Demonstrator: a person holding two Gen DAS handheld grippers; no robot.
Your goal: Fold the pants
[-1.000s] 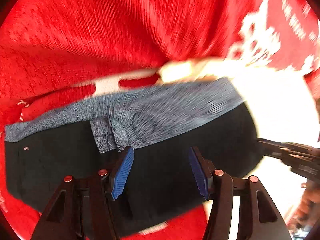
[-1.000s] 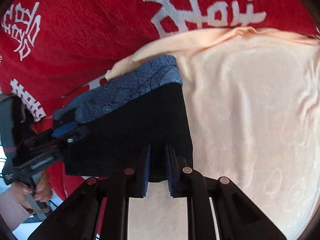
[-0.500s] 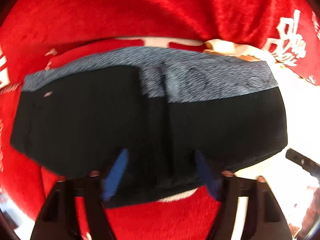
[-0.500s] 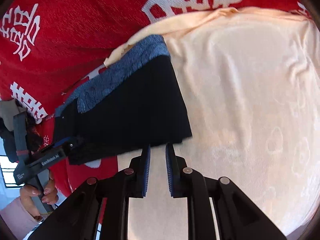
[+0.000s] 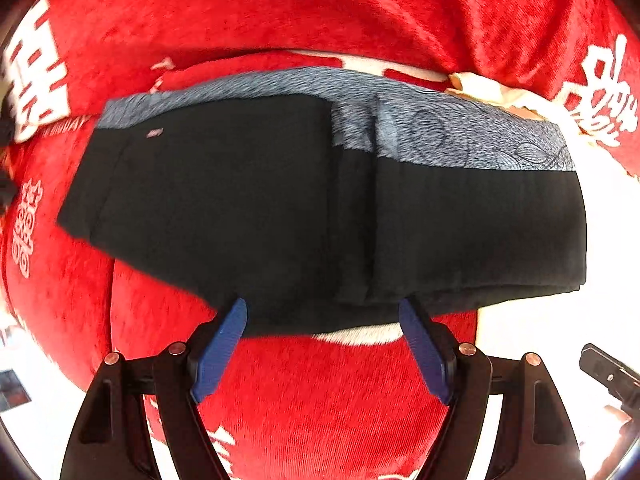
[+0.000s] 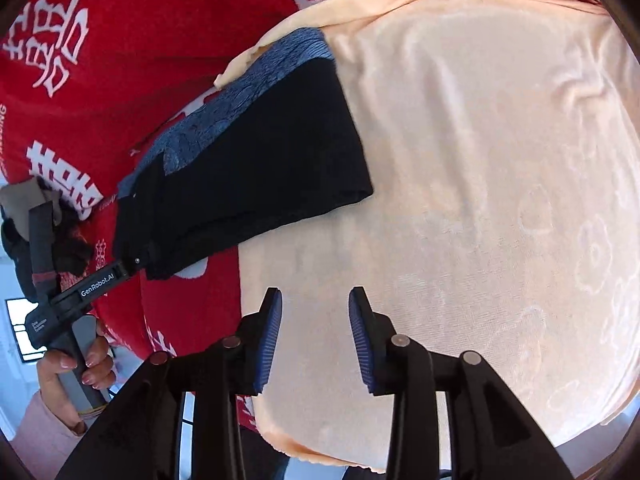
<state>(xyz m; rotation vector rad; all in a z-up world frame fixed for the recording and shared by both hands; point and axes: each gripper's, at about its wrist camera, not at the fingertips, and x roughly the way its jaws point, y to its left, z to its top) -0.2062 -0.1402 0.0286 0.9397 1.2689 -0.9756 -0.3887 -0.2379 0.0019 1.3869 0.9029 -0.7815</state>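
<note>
A second ago my right gripper (image 6: 314, 336) had its blue pads pinched nearly together at the near hem of the pants (image 6: 256, 160); now those pads stand spread with nothing between them, and they sit over the peach blanket (image 6: 500, 200), clear of the cloth. My left gripper (image 5: 322, 344) was wide apart over the dark fabric then and it is wide apart now, but it has drawn back, so its tips lie at the near edge of the pants (image 5: 280, 200) with red cloth showing between them, and it holds nothing. The pants are folded into a compact black rectangle with the grey-blue patterned waistband along the far edge. They rest mostly on the red blanket (image 5: 320, 8) with white characters, and their right end overlaps the peach blanket. From the right wrist view I see a hand (image 6: 76, 364) wrapped around the left tool's handle. No container is visible.
</note>
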